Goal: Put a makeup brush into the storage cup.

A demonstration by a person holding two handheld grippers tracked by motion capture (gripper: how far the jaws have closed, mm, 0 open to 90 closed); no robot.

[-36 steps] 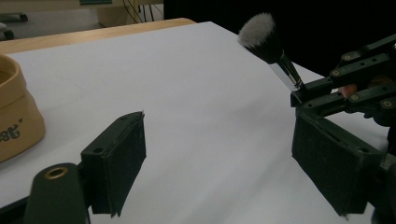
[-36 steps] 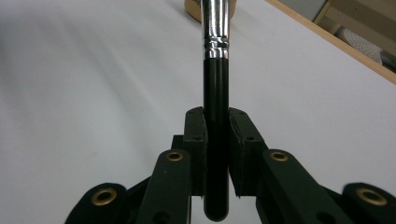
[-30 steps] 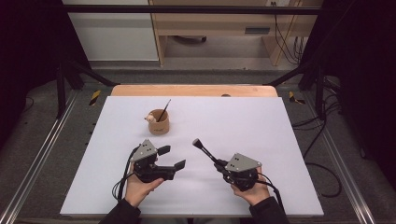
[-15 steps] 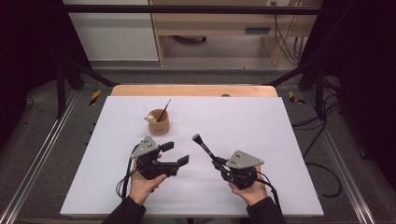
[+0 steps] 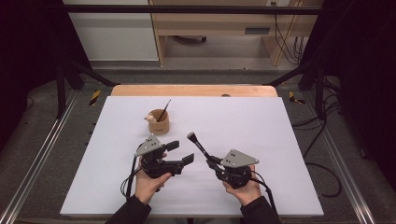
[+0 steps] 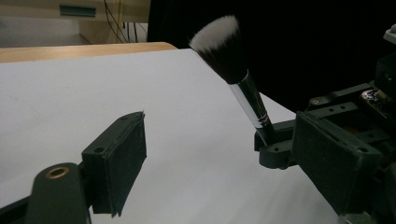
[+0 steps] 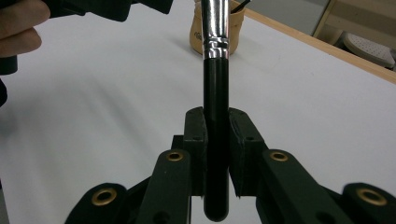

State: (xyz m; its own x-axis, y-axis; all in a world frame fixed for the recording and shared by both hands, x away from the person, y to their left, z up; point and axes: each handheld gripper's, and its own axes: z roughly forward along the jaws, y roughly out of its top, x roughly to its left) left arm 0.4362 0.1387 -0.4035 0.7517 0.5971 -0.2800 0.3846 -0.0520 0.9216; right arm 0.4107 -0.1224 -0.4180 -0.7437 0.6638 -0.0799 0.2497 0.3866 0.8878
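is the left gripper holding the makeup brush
No, the left gripper stands open with nothing between its pads, while the makeup brush is clamped by its handle in the right gripper.

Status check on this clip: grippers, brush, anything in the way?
Right hand-held gripper shut on brush. Left hand-held gripper open, holding nothing. Cup stands apart beyond them; nothing blocks.

Both forearms wear dark sleeves. The left gripper (image 5: 180,153) and the right gripper (image 5: 212,161) are matte black, each topped by a grey three-cornered plate with small dark holes, and a black cable trails from each. Brass-coloured rivets sit in the black linkage arms, and the jaws are flat, rectangular black pads.
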